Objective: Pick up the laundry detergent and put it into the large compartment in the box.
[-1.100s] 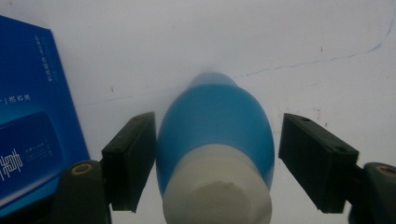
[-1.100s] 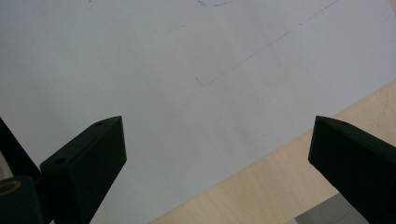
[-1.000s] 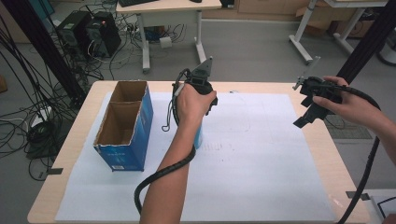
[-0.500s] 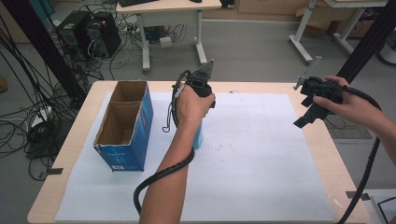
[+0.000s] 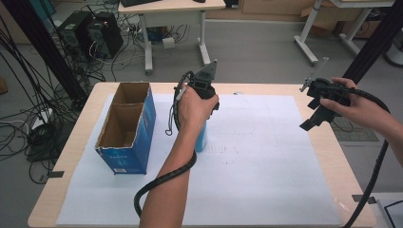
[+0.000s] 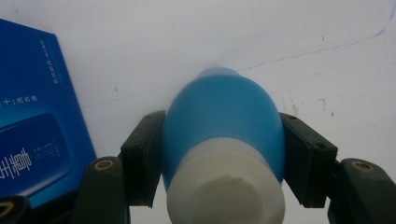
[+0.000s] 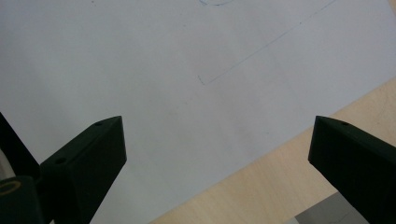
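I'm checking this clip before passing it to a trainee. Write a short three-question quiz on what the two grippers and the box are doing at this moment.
1. True or false: the left gripper has its jaws closed on the blue bottle.
2. Multiple choice: the right gripper is A) shut on a cap, B) open with nothing between its jaws, C) inside the box.
3. Fill in: seen from the high view, the blue cardboard box stands open-topped on the white sheet, to the ____ of the bottle.

Key: 1 true. 2 B; its jaws are spread wide over the sheet near the table edge. 3 left.
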Action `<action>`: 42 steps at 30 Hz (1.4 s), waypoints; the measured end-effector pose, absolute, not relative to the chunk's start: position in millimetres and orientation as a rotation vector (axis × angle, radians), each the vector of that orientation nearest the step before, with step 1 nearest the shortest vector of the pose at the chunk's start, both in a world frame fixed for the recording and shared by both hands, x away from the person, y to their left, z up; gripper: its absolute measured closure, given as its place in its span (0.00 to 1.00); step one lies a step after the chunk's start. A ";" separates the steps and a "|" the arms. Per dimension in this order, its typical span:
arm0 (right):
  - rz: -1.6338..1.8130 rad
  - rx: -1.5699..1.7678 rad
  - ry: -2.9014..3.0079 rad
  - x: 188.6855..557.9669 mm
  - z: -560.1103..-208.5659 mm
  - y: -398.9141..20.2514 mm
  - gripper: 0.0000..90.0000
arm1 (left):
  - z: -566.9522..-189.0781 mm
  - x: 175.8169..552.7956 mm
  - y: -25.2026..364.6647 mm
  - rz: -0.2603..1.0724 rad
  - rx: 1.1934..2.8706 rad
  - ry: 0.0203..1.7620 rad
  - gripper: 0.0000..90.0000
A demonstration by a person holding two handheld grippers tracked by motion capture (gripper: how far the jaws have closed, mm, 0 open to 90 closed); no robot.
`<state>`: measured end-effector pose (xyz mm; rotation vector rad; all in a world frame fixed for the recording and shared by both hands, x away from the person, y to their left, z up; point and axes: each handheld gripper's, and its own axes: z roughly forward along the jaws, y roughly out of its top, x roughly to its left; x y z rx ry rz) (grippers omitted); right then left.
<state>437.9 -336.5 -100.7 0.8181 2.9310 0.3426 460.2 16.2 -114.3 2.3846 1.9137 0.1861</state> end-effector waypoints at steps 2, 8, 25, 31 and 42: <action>0.339 0.820 2.930 436.7 -100.3 -336.2 0.05 | -106.2 455.2 16.1 0.201 2.380 1.902 0.43; 0.344 0.813 2.930 428.8 -99.1 -334.0 0.05 | -74.6 441.7 19.0 0.229 2.369 1.877 0.43; 0.374 0.765 2.925 407.4 -92.0 -326.5 0.05 | 18.9 399.2 49.1 0.310 2.257 1.876 0.43; 0.373 0.751 2.933 405.4 -91.8 -321.4 0.05 | 48.1 388.1 71.1 0.281 2.208 1.859 0.43; 0.365 0.744 2.931 403.1 -88.8 -316.4 0.05 | 76.8 371.3 111.7 0.292 2.120 1.906 0.43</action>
